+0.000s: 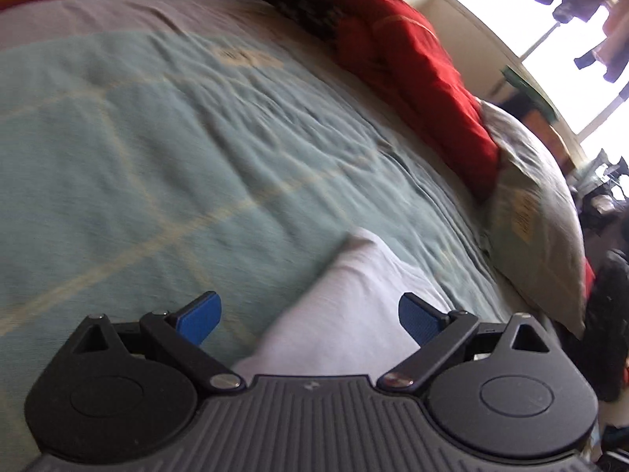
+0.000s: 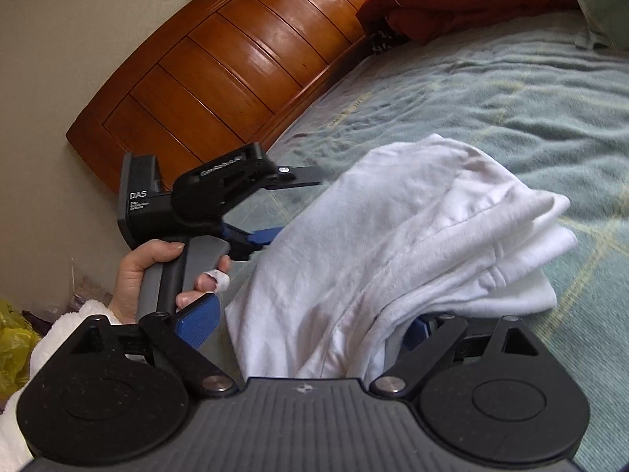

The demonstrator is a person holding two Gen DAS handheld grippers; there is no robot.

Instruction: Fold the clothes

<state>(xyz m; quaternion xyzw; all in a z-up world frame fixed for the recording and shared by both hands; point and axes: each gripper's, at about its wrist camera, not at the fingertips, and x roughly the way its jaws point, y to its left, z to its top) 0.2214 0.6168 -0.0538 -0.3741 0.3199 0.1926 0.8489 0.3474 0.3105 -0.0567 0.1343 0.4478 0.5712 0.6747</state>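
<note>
A white garment (image 2: 412, 228), folded into a thick bundle, lies on the teal bedspread (image 2: 511, 98). My right gripper (image 2: 306, 326) is open, and the near end of the bundle rests between its blue pads (image 2: 196, 322), covering most of the right one. In the left wrist view my left gripper (image 1: 310, 318) is open too, with a smooth part of the white garment (image 1: 354, 314) between its fingers. The right wrist view shows a hand (image 2: 137, 271) holding the left gripper (image 2: 267, 236) at the garment's left edge.
A wooden headboard (image 2: 220, 67) stands against the wall at the bed's far side. Red bedding (image 1: 412, 63) and a grey pillow (image 1: 538, 212) lie along one edge of the bed. A yellow bag (image 2: 11, 338) sits on the floor at the left. The teal bedspread (image 1: 157, 157) is wrinkled.
</note>
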